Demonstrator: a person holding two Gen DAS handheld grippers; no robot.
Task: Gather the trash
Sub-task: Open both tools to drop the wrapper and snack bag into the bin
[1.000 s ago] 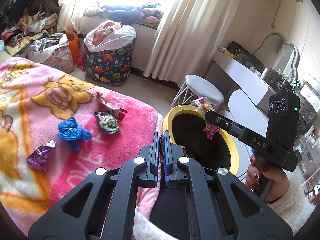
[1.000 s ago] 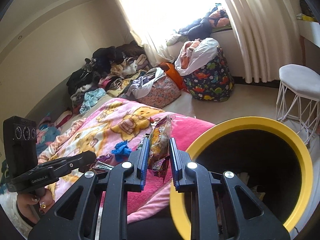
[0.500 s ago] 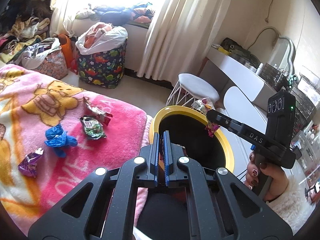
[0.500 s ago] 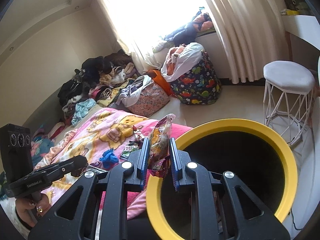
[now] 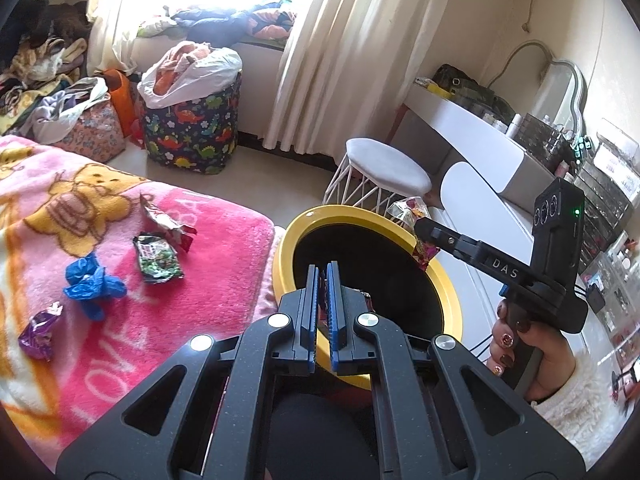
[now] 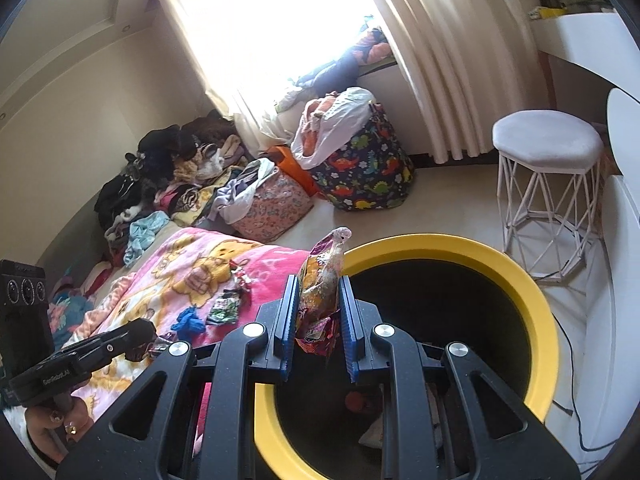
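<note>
My right gripper (image 6: 319,300) holds an orange and purple snack wrapper (image 6: 320,276) at the near-left rim of the yellow-rimmed black bin (image 6: 516,276); its jaws stand a little wider around the wrapper. In the left wrist view that gripper (image 5: 418,226) and the wrapper (image 5: 410,210) are at the bin's far right rim (image 5: 340,214). My left gripper (image 5: 322,292) is shut and empty above the bin's near rim. On the pink blanket (image 5: 120,280) lie a red-white wrapper (image 5: 164,220), a green wrapper (image 5: 156,258), a blue crumpled piece (image 5: 90,284) and a purple wrapper (image 5: 40,330).
A white wire stool (image 5: 380,172) stands behind the bin. A dinosaur-print basket (image 5: 192,128) with clothes and a pile of laundry (image 5: 52,92) sit by the window. A white vanity desk (image 5: 472,124) runs along the right wall.
My right gripper has carried the wrapper further over the bin and its jaws have widened slightly. My left gripper has shifted right toward the bin, still shut.
</note>
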